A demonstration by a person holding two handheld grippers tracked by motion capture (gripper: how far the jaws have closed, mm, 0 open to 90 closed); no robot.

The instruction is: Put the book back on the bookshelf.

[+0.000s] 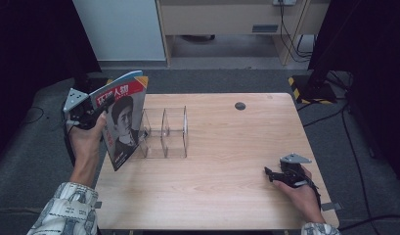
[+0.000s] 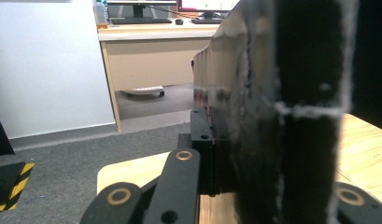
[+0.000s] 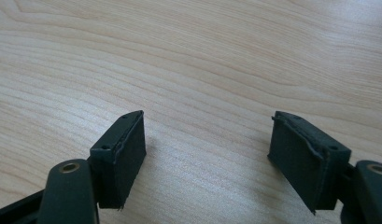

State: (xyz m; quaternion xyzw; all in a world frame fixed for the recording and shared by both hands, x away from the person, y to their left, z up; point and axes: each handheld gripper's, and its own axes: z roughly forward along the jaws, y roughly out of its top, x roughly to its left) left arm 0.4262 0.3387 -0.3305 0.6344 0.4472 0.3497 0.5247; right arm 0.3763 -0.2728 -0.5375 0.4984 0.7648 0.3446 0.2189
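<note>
So my left claw point(image 1: 105, 104) is clamped on a magazine point(image 1: 123, 120), holding it upright and a bit tilted over the desk's point(image 1: 227, 161) left edge, right beside the clear acrylic organizer point(image 1: 164, 133). My right claw point(image 1: 272, 175) just rests low on the desk near the right side, jaws spread wide, nothing between them.

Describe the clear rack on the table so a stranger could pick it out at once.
Start at the wooden table and look to its left half. Beside the magazine held upright in the left tool stands the clear rack. It is see-through, split by upright dividers into slots, and nothing else on the tabletop is transparent.
</note>
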